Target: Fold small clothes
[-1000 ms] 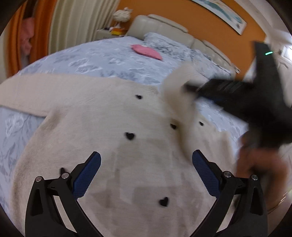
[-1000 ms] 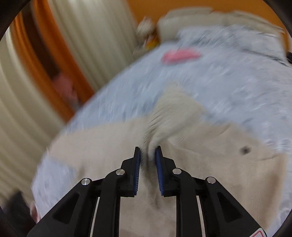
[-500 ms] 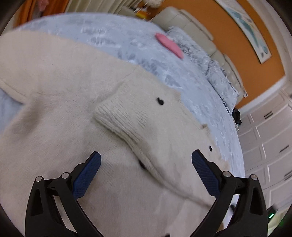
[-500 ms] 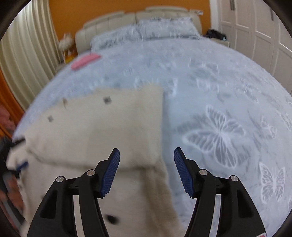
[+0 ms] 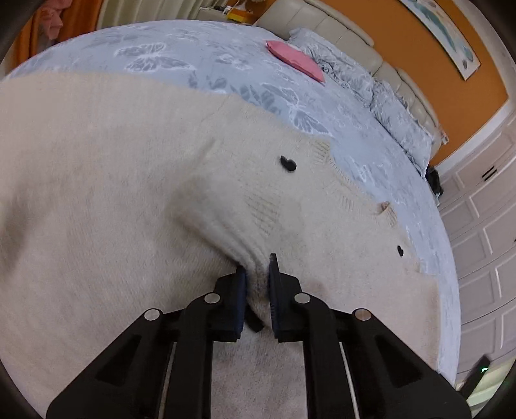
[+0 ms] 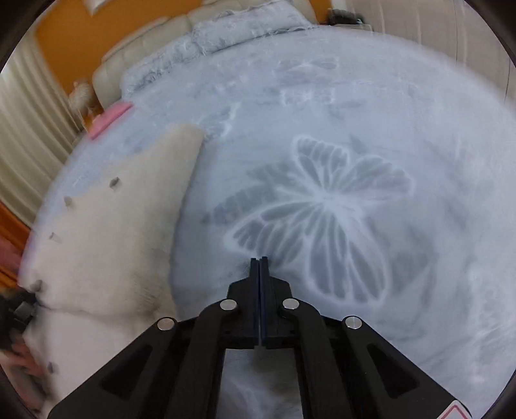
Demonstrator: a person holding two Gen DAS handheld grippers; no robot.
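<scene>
Left gripper (image 5: pixel 257 274) pinched folded sleeve cuff (image 5: pixel 232 222) of cream sweater (image 5: pixel 96 209); right gripper (image 6: pixel 259 262) clenched, holding nothing, over bedspread (image 6: pixel 403 112). Fold barely begun; body unfolded.

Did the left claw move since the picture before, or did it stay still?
Yes. The left claw dropped onto the cream cardigan and closed on the sleeve cuff it was hovering above; the pink cushion sits farther off.

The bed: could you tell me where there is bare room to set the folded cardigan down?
Bare bedspread lies right of the cream cardigan, up to the pillows. The pink item sits beyond the cardigan.
</scene>
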